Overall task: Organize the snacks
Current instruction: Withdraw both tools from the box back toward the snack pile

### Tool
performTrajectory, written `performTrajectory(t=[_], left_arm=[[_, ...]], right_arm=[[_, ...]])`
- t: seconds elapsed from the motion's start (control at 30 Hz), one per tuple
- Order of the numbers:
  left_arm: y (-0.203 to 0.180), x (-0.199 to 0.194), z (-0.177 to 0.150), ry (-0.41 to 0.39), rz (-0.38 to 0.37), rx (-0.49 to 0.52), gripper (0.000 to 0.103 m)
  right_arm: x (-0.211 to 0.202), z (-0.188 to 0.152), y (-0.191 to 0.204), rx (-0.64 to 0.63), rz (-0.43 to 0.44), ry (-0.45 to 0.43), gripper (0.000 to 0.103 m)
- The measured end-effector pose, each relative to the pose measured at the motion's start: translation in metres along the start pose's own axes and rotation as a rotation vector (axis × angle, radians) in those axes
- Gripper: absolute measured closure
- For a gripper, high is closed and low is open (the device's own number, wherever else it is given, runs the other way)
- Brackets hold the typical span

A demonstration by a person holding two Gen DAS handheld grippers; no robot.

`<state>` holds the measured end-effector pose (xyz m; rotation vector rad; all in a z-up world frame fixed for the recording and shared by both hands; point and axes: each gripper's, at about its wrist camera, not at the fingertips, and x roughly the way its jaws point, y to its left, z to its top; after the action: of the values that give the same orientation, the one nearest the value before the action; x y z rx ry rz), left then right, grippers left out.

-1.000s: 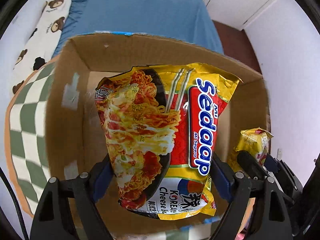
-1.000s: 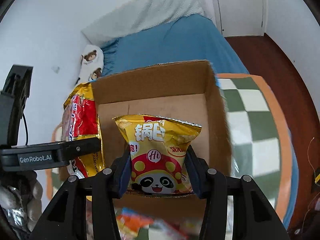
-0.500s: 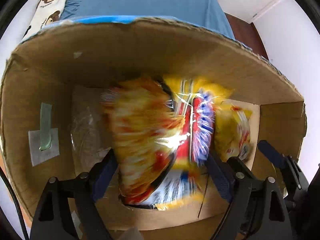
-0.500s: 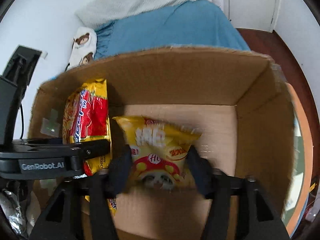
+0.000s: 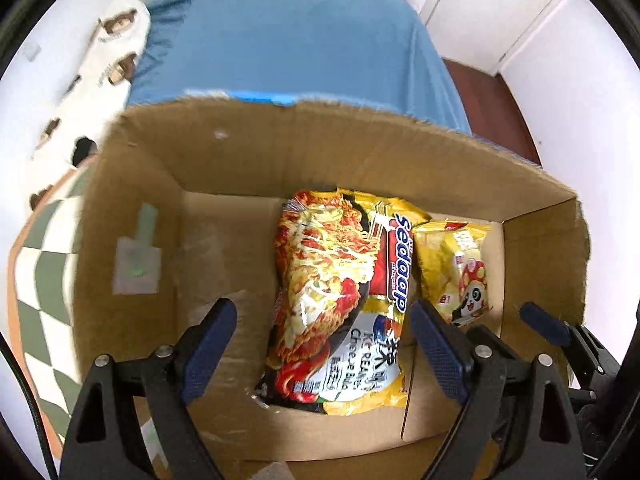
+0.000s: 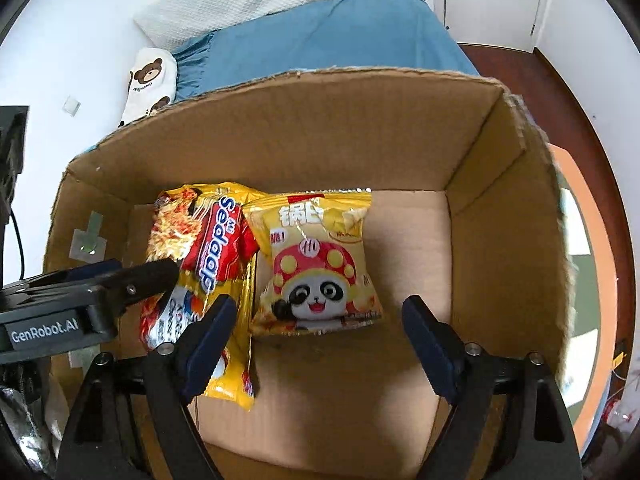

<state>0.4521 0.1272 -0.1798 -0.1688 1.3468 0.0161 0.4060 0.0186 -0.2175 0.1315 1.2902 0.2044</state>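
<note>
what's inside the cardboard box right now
Inside the cardboard box, two packets lie side by side on the floor: a Sedaap noodle packet and a panda snack bag. Anything beneath them is covered.

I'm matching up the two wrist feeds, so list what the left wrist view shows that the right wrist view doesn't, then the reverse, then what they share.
Left wrist view only: the full length of the noodle pack, unobstructed, and the checked cloth left of the box.

Right wrist view only: the whole panda snack bag face-on, the bare right half of the box floor, and the left claw's finger crossing over the noodle pack.

Both: the cardboard box, both packs lying side by side on its floor, the blue bed, the bear pillow, and each view's own claw open above the box.
</note>
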Motion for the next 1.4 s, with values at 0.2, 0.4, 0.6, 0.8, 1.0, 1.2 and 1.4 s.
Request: performTrajectory(t=[0.2,0.4,0.6,0.8,1.0,1.2,1.4], left_arm=[[-0.005,-0.043,-0.036,-0.096,0.009,-0.008,0.014],[0.008,-0.077,-0.068,-0.171,0.026,-0.016,0.014],[0.008,-0.101,-0.093,-0.248,0.046,0.002,0.014],[0.002,-0.128,-0.121,-0.315,0.065,0.024,0.014],[0.001,-0.143,-0.15,-0.334,0.087,0.026,0.014],[0.022,-0.106,-0.184,-0.242,0.173,0.031,0.014],[0.046,-0.025,-0.241,0.021,0.208,0.11,0.014]], right_arm=[[-0.034,-0.019,0.006,-0.022,-0.027,-0.066,0.016],[-0.076,-0.046,0.01,-0.046,-0.059,-0.133,0.016],[-0.121,-0.08,0.017,-0.079,-0.087,-0.22,0.016],[-0.163,-0.114,0.025,-0.096,-0.074,-0.281,0.016],[-0.191,-0.145,0.028,-0.089,-0.041,-0.311,0.016],[-0.164,-0.185,0.035,-0.164,-0.022,-0.186,0.016],[-0.069,-0.235,0.033,-0.285,-0.09,0.03,0.022]])
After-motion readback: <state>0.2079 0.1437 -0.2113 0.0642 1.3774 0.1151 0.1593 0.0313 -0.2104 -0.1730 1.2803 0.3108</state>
